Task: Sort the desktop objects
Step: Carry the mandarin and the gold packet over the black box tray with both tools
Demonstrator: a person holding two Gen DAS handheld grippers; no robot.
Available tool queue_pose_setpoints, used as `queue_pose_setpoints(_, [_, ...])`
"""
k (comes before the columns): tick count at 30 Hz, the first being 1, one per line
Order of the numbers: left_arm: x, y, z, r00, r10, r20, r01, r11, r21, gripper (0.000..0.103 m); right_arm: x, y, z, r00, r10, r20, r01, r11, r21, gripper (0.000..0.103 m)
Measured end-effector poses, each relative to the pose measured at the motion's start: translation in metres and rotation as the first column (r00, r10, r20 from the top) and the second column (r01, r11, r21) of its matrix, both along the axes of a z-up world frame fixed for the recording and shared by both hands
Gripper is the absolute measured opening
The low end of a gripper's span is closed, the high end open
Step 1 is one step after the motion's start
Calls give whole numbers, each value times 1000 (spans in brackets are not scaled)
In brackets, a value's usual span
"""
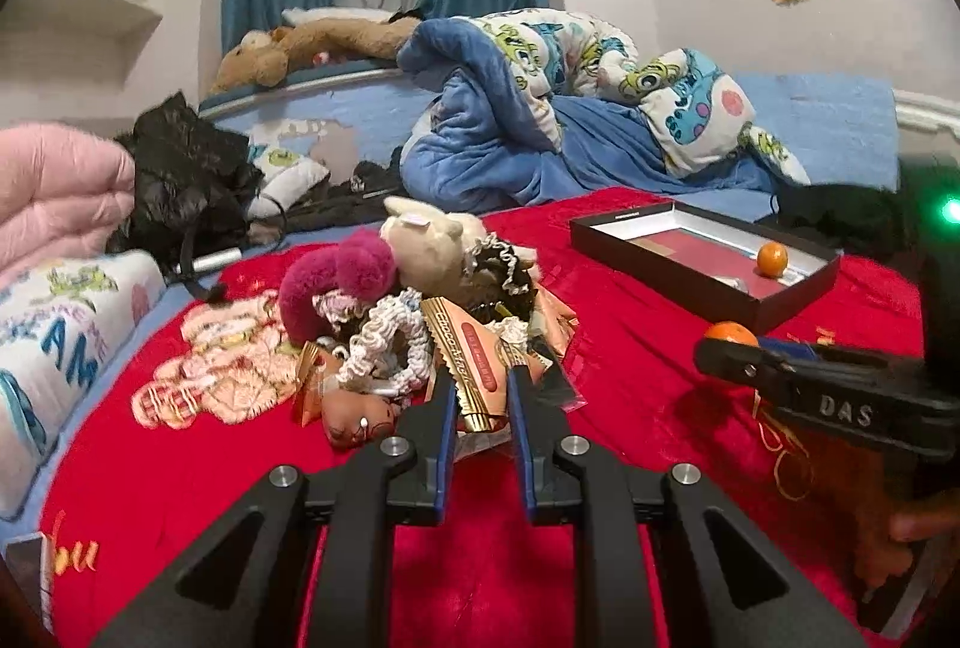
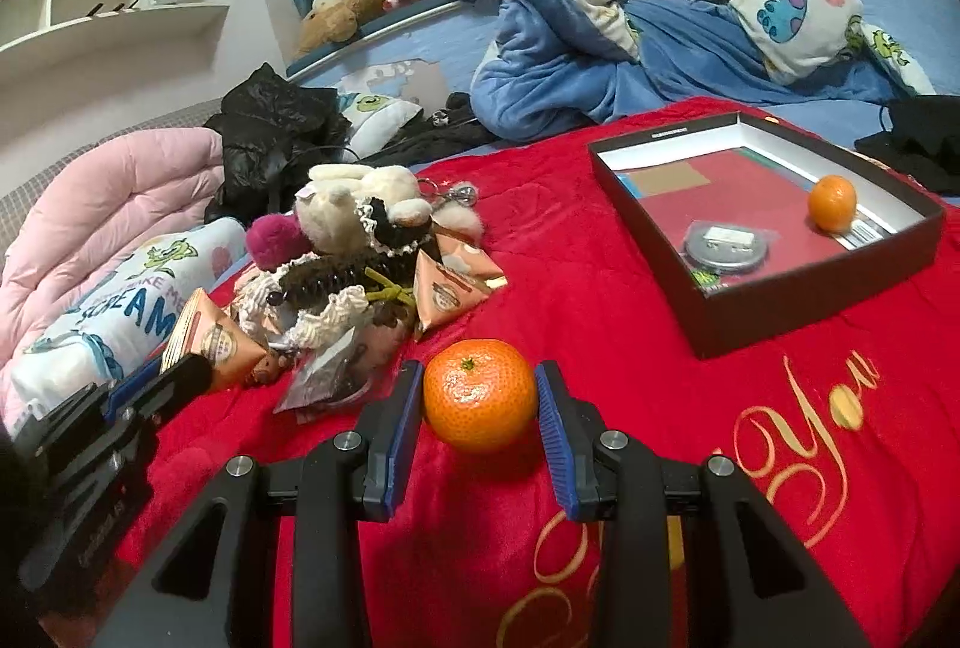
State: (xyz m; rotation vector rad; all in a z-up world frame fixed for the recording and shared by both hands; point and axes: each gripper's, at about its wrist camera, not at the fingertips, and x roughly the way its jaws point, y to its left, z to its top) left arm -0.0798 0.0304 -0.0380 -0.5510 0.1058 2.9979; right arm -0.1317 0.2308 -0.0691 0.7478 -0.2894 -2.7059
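The right tongs [image 2: 478, 399] hold a mandarin [image 2: 479, 394] between their blue pads, above the red blanket [image 2: 600, 288], in front of the black box [image 2: 708, 333]. A second mandarin [image 2: 831, 203] lies inside the box. The left tongs [image 1: 478, 384] are closed narrow on a gold snack packet [image 1: 474, 369] at the pile's near edge, left of the box.

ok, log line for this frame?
left gripper: shut on snack wrapper | right gripper: shut on tangerine | box: one tangerine inside
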Motion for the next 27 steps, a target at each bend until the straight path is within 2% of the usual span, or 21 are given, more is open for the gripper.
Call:
queue_pose_setpoints(5, [-5,-10,-3,999,10,35,-11,998,55,17,8,-4,2,1000,-10,-22,10,999,31,37])
queue_pose_setpoints(8, [-5,-5,-3,999,-7,34,6,999,34,17,10,-4,4,999,-15,-35,17,999,39,37])
queue_pose_setpoints(14, [3,22,4,999,-41,13,42,997,-69,17,9,7,7,999,-27,-24,27,1000,-13,36])
queue_pose_setpoints(21, [17,36,16,998,-66,5,66,995,-71,17,11,18,16,997,-64,-32,63,998,-30,36])
queue_pose_setpoints(27, [24,49,23,996,-89,-4,89,995,-36,17,16,18,28,997,-49,-67,51,999,21,36])
